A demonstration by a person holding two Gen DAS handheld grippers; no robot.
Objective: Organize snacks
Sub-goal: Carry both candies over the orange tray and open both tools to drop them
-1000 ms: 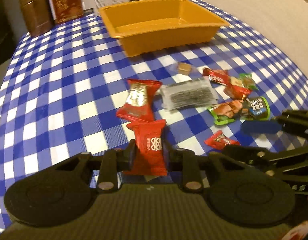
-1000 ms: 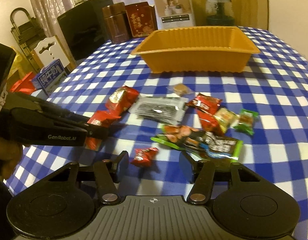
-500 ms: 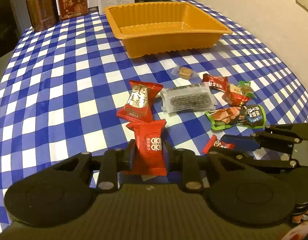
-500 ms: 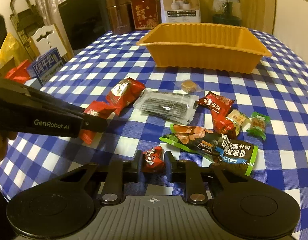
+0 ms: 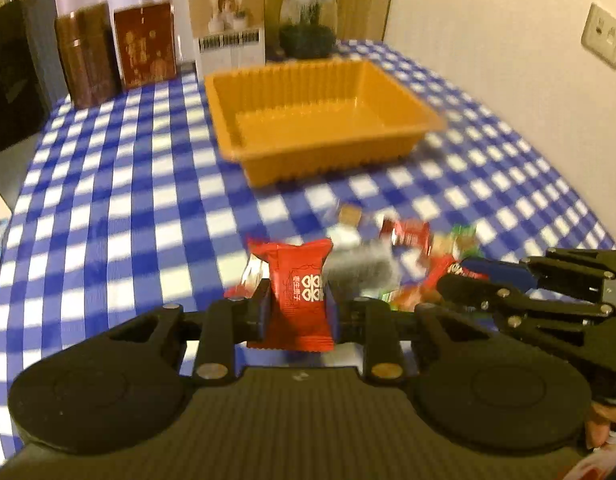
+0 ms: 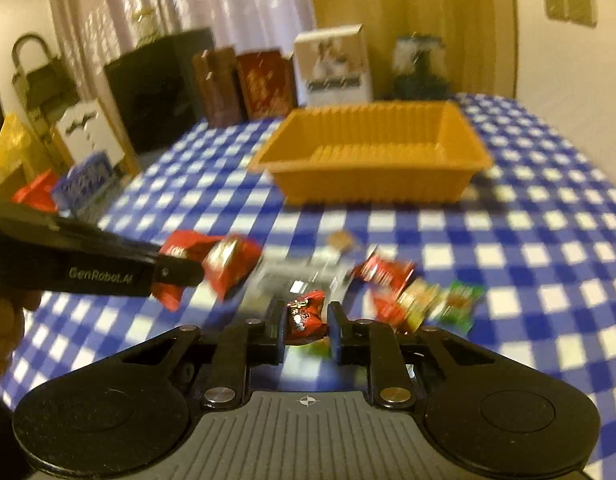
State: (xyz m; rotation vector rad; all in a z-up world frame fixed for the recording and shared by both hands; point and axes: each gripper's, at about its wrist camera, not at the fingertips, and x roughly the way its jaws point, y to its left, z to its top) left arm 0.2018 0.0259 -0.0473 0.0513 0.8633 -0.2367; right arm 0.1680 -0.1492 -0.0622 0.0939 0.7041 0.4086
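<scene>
- Left wrist view: the left hand-held gripper (image 5: pixel 297 312) is clenched on a red candy packet (image 5: pixel 297 294), which stands upright between the two pads and is raised off the bench (image 5: pixel 107 208).
- Beyond it, the empty orange tray (image 5: pixel 320 120) sits on the blue-and-white checked cloth, well apart from the held packet.
- Between tray and gripper lies a blurred scatter of snacks: a small brown cube (image 5: pixel 350 216), a red wrapper (image 5: pixel 408 234), a clear packet with dark contents (image 5: pixel 364 266).
- The right hand-held gripper (image 5: pixel 464 274) comes in from the right edge, its fingers pressed together on something small and red.
- Right wrist view: the right hand-held gripper (image 6: pixel 305 320) is grasping a small red candy (image 6: pixel 305 316), squeezed between its pads above the bench (image 6: pixel 528 240).
- The orange tray (image 6: pixel 372 184) stands farther back, empty.
- The left hand-held gripper (image 6: pixel 175 270) reaches in from the left, its red candy packet (image 6: pixel 179 252) showing past the fingertips.
- Loose snacks, including a red pouch (image 6: pixel 231 264), another red wrapper (image 6: pixel 382 272) and a green wrapper (image 6: pixel 460 304), lie blurred on the cloth between gripper and tray.
</scene>
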